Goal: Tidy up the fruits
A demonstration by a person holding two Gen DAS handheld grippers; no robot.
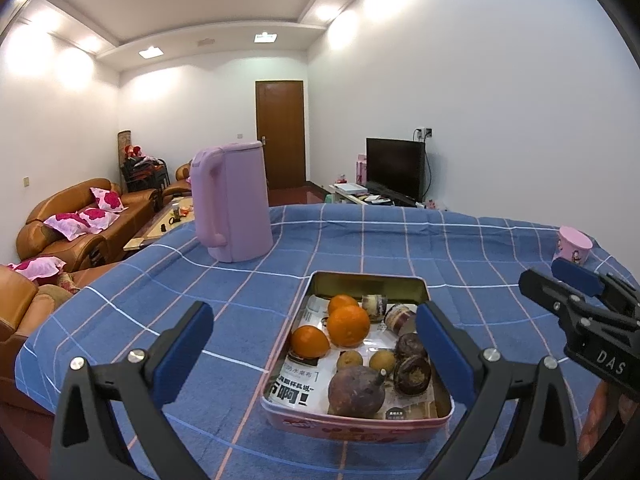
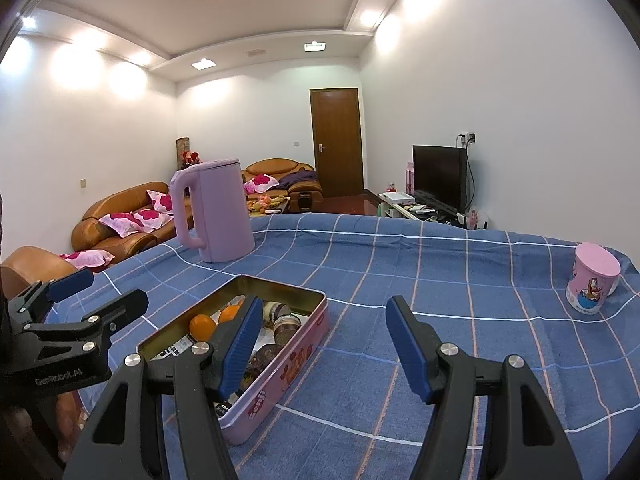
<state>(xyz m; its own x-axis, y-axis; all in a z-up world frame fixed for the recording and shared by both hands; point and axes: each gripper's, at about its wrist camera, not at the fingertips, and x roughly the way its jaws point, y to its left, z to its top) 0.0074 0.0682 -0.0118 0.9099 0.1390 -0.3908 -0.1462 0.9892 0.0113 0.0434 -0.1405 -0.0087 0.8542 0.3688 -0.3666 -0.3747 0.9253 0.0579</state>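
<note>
Both the left tool and the right tool gape wide, holding nothing. Oranges and dark fruits fill the pink rectangular tin near the blue-checked desk's front edge. Bare cloth stretches rightward to the pink cartoon mug by the right edge; the lilac plastic kettle stands beyond.
</note>
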